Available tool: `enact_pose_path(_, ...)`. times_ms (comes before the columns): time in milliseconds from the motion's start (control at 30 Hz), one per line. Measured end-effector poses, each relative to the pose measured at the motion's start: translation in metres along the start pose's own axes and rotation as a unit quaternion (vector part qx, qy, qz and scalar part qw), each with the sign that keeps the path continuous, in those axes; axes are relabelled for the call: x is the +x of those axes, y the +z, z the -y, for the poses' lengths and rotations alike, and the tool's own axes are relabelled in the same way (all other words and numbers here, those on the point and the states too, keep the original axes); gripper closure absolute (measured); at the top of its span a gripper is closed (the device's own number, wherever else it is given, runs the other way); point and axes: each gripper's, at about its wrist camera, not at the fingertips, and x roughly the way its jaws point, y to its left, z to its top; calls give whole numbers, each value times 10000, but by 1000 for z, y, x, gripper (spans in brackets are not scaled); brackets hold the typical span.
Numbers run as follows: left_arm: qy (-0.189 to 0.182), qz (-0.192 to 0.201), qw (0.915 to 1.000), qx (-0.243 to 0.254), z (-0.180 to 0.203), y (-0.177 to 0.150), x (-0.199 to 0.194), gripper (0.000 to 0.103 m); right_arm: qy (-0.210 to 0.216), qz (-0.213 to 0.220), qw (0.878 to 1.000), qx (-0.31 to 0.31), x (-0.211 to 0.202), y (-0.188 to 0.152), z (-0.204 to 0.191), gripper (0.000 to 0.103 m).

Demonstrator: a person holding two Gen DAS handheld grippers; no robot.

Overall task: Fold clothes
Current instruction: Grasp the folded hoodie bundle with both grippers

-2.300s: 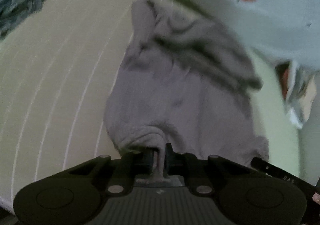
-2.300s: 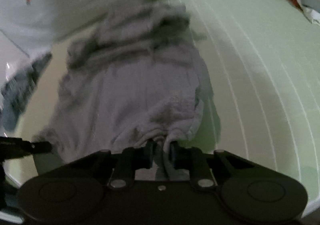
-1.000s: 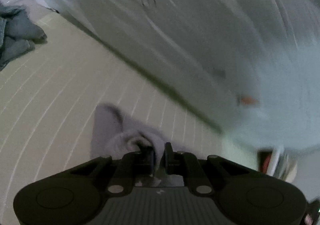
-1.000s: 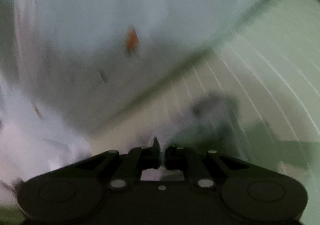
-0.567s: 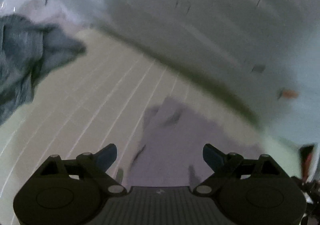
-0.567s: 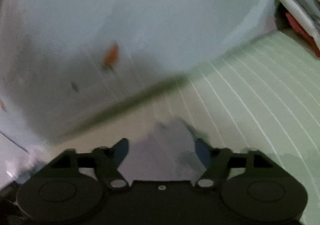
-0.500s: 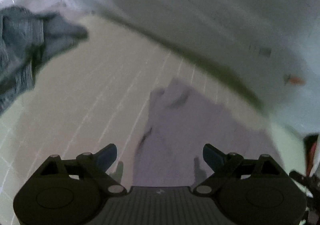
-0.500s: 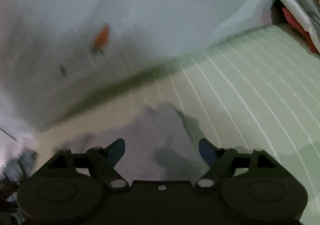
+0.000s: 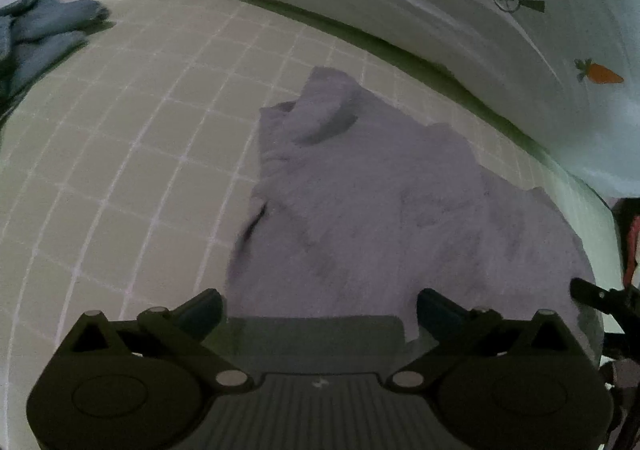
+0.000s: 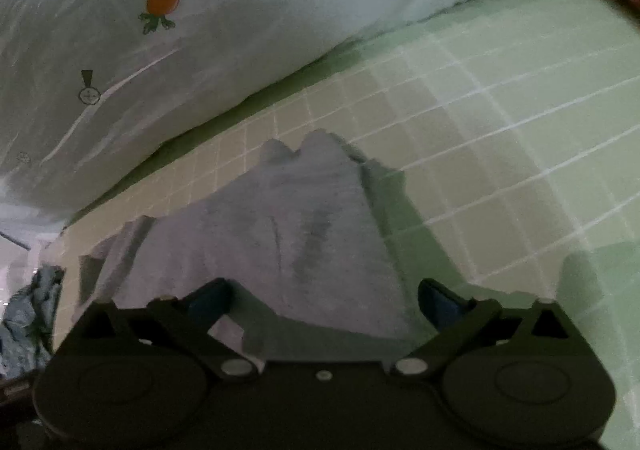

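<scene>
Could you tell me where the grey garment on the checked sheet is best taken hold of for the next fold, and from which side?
Probably at its two near corners. The grey garment lies mostly flat on the checked sheet, its near edge just ahead of each open gripper. The left gripper and right gripper, jaws just opened and holding nothing, could come down from above and nip that edge; the far end is bunched.

Both grippers tilted down, fingers just spread wide.

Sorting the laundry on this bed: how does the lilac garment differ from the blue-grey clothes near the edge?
The lilac garment is spread fairly flat mid-sheet, right in front of both grippers; the blue-grey clothes lie bunched in a heap at the far left edge. The lilac garment is pale and plain; the blue-grey clothes are darker. Both rest on the green checked sheet, ungripped.
</scene>
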Motion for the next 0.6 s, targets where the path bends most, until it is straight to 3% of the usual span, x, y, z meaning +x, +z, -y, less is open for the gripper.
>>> enact_pose_path(200, -133, 11, 9999, -90, 8, 6, 14, 0, 265, -232, 9991, -225, 22, 12, -11, 0)
enact_pose_path(333, -87, 225, 9994, -264, 11, 3, 15, 0, 222, -264, 9985, -420, 31, 15, -26, 0)
enact_pose_path(433, -353, 327, 9981, -377, 13, -3, 15, 1, 377, -150, 9989, -250, 31, 10, -29, 0)
enact_pose_path(467, -528, 309, 9973, -398, 14, -5, 15, 5, 414, -136, 9987, -282, 30, 7, -31, 0)
enact_pose_path(500, -674, 302, 9964, -421, 15, -8, 14, 28, 465, -167, 9980, -397, 30, 5, -34, 0)
enact_pose_path(533, -757, 321, 9956, -452, 17, -11, 11, 39, 522, -210, 9970, -528, 29, 2, -37, 7)
enact_pose_path(600, -923, 358, 9938, -512, 19, -18, 5, 58, 615, -175, 9968, -475, 21, -3, -34, 33)
